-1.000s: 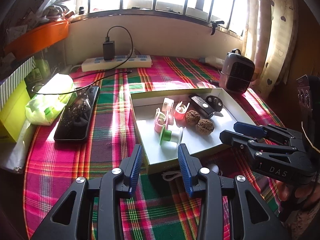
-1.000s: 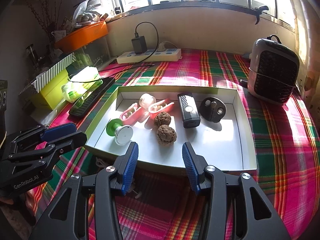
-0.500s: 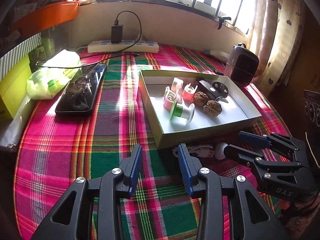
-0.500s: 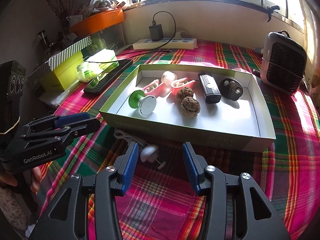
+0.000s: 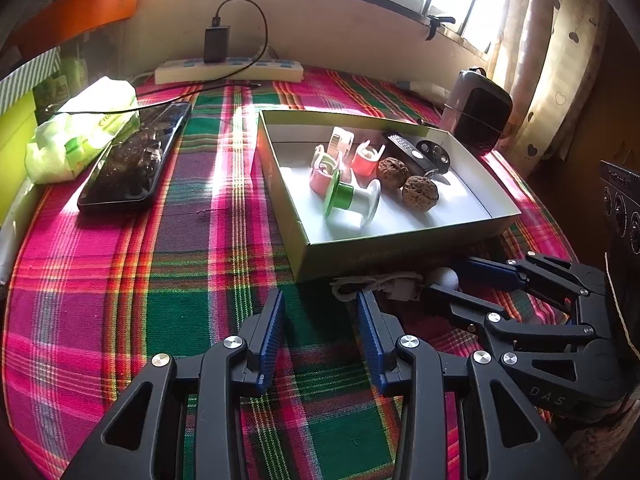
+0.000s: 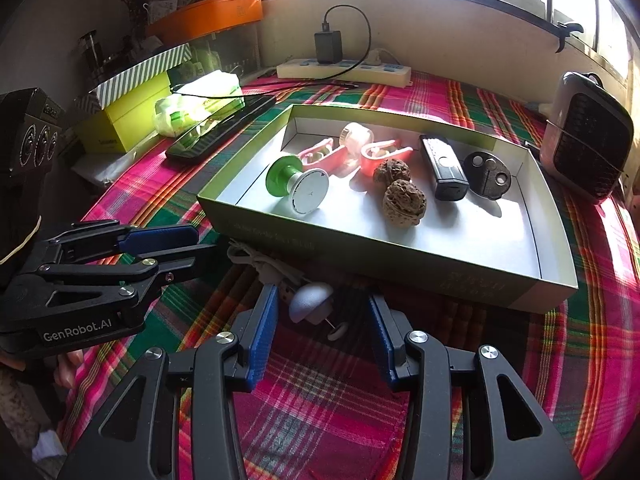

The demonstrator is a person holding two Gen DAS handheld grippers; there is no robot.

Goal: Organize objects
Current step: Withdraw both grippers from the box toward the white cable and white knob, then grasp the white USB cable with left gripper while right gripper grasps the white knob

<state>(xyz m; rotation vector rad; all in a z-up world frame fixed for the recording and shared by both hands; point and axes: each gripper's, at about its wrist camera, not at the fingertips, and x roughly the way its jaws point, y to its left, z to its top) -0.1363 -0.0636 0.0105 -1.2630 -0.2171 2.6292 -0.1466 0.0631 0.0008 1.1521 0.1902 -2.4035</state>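
The small white dome-shaped piece (image 6: 310, 302) lies on the plaid cloth at the lower centre of my right wrist frame, just in front of the near wall of the box (image 6: 400, 268). A thin pin with a small disc sticks out from under it toward me. Beside it, to its upper left, a bundled white cable (image 6: 264, 264) rests against the box wall. In my left wrist frame the same dome (image 5: 446, 279) shows at centre right, partly hidden behind my other tool, with the cable (image 5: 376, 286) just left of it.

My right hand-held gripper (image 6: 322, 318) stands apart, its blue pads on either side of the dome and touching nothing. My left hand-held gripper (image 5: 320, 320) is also apart and empty, low over the cloth near the cable's end.

Inside the box, across the middle of the right frame, lie a green and white spool (image 6: 298, 186), pink clips (image 6: 320, 154), two walnuts (image 6: 402, 198), a black remote (image 6: 442, 166) and a black oval fob (image 6: 488, 174).

Farther out on the worktop (image 6: 600, 320), a phone (image 5: 136, 156) lies at centre left of the left frame, a power strip (image 6: 344, 70) at upper centre, and a small heater (image 6: 588, 144) at the right edge.
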